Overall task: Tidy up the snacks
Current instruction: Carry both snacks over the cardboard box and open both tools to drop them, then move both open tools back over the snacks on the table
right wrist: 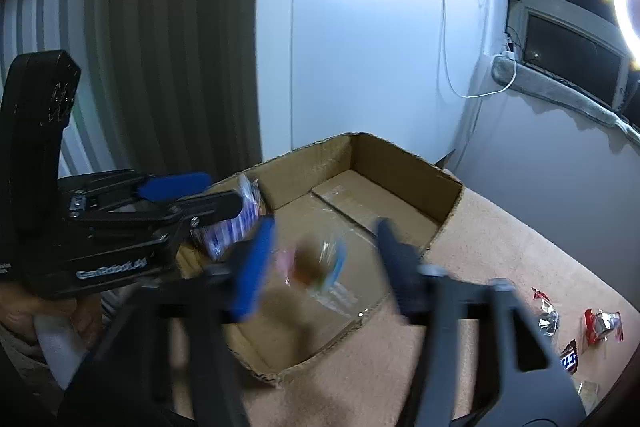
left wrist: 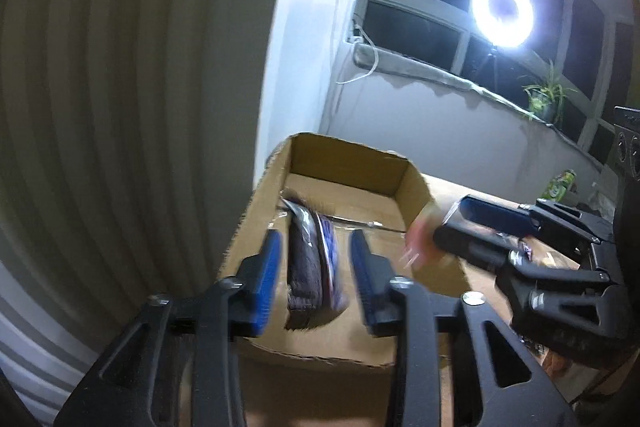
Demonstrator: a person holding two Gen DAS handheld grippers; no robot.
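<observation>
An open cardboard box (left wrist: 348,147) (right wrist: 400,163) stands on the brown table (right wrist: 500,247). My left gripper (left wrist: 316,243) is over the box's near left part. A dark and blue snack packet (left wrist: 312,267) (right wrist: 236,223) stands on edge between its blue pads (left wrist: 268,279), with a gap on each side, so the jaws are open. My right gripper (right wrist: 324,227) (left wrist: 448,219) is open wide over the box's near side. A blurred pink, orange and blue snack packet (right wrist: 316,259) (left wrist: 420,239) hangs loose between its fingers, free of both. In the right wrist view my left gripper (right wrist: 224,193) comes in from the left.
Several loose snack packets, red (right wrist: 602,325), silver (right wrist: 544,311) and dark (right wrist: 570,357), lie on the table right of the box. A green can (left wrist: 560,183) stands at the far right. Behind are a striped curtain, a white wall, a window sill with a plant (left wrist: 544,99) and a ring light (left wrist: 502,12).
</observation>
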